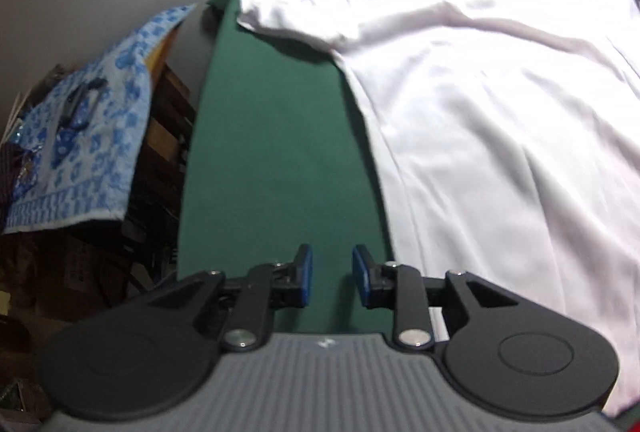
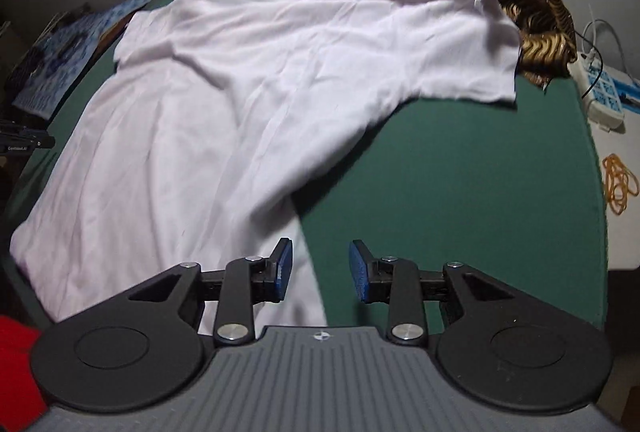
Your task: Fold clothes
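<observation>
The left gripper point(image 1: 332, 274) is being held with its blue-padded jaws parted by a narrow gap, nothing between them, over bare green table cover point(image 1: 272, 160). Just to its right, the white shirt's point(image 1: 500, 120) long edge is being shown running away from the tool, with one short sleeve point(image 1: 288, 12) being spread toward the far left corner of the table. Beyond the table's left edge, a blue-and-white patterned cloth point(image 1: 92, 128) is being draped over dark clutter.

The right gripper point(image 2: 320, 268) is being held with its jaws parted somewhat wider, also gripping nothing; its left pad is being seen over the shirt's near hem, its right pad over green cover point(image 2: 460, 172). The white shirt point(image 2: 224, 100) is being laid flat, wrinkled, across most of the table, its other sleeve point(image 2: 468, 56) being stretched toward the far right. A brown tiger-striped cloth point(image 2: 524, 0) is being touched by that sleeve's upper edge. Off the table's right side, a white power strip point(image 2: 600, 92) and orange rubber bands point(image 2: 620, 184) are being seen.
</observation>
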Action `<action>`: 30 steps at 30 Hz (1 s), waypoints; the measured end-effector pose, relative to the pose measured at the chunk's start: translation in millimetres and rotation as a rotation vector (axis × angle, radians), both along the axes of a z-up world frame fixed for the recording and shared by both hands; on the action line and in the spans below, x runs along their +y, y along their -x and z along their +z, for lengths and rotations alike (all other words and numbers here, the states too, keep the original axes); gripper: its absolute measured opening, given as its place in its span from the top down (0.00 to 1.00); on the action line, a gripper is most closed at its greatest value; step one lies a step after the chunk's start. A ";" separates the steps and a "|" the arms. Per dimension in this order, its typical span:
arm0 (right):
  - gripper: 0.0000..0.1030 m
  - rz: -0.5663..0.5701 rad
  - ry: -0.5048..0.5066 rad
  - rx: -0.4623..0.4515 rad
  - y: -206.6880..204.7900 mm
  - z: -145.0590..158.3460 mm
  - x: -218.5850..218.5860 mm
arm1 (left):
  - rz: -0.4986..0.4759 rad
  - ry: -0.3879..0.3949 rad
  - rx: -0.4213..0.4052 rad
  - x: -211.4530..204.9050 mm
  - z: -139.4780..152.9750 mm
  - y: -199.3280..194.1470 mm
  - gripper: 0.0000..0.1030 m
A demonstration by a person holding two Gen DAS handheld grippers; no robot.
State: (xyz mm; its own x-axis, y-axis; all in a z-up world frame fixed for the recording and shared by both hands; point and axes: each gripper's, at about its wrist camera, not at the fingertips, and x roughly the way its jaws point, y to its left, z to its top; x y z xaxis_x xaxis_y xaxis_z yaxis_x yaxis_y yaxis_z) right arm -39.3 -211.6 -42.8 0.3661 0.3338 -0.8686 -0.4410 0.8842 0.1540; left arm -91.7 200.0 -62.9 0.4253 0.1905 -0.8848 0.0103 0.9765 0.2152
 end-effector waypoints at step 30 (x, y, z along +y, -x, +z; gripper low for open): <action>0.94 -0.358 -0.270 -0.041 100.2 -19.6 -40.9 | 0.074 0.281 -0.068 -23.8 16.5 99.2 1.00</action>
